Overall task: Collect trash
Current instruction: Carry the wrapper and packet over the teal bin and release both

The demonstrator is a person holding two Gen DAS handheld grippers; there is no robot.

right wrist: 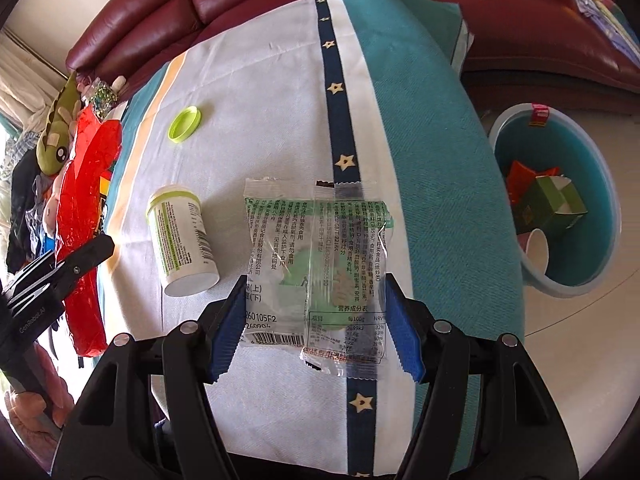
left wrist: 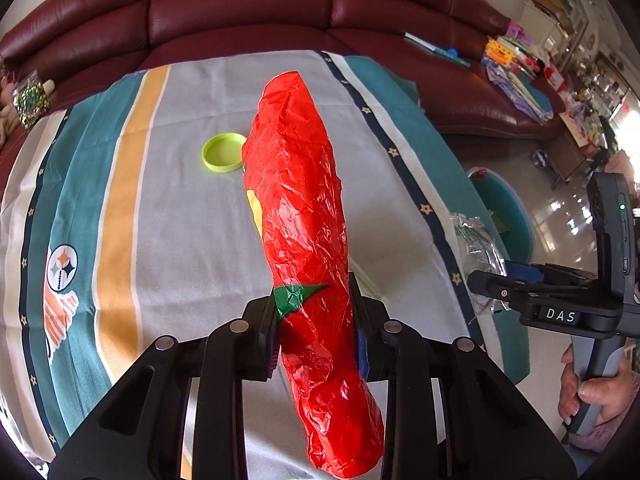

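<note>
My left hand-held gripper clamped the red crumpled wrapper above the surface; my right hand-held gripper pinched the clear snack packet by its side edges.

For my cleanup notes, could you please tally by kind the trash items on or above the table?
Red wrapper, in the left gripper: 1
Clear wrapper, in the right gripper: 1
White bottle: 1
Green lid: 1
Total: 4
</note>
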